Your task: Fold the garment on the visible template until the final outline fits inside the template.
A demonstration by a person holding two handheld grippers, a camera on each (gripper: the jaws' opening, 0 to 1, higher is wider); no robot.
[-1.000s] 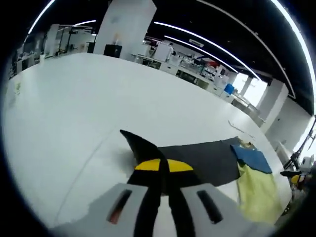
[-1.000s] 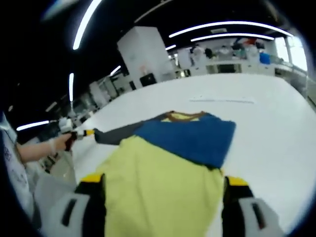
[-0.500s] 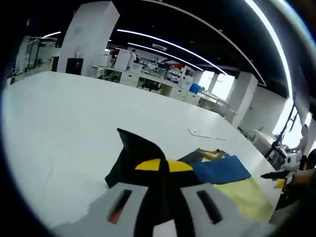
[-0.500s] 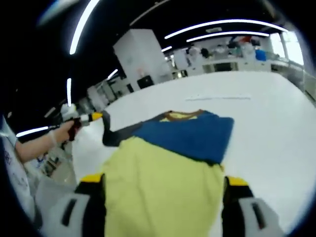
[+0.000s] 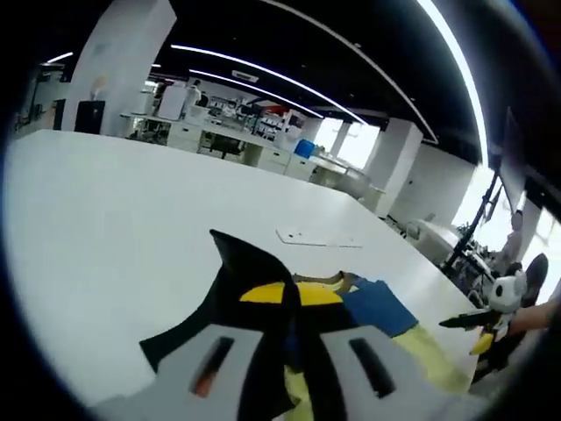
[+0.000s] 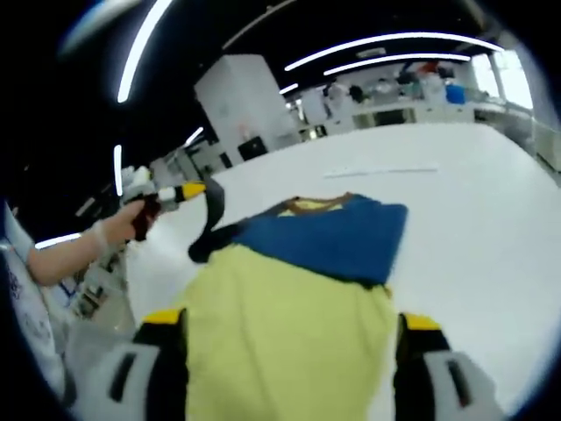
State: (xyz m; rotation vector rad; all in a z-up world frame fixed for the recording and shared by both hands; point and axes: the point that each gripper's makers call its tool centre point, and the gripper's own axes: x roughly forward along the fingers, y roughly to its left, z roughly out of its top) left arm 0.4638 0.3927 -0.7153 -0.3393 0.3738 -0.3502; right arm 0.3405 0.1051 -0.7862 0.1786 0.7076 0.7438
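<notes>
- Since a second ago we have carried the dark sleeve (image 6: 209,230) up off the counter (image 6: 473,193) and inward over the shirt (image 6: 298,298); the blue panel now lies nearer our left tongs (image 5: 289,303).
- Left tongs are pressed together, pinching the sleeve.
- Right tongs (image 6: 289,351) stand spread, straddling the yellow hem, gripping nothing.
- Shirt lies flat mid-counter.
- Risk, we judge: the raised sleeve could drag the body askew or slip free, since nothing pins the hem.
</notes>
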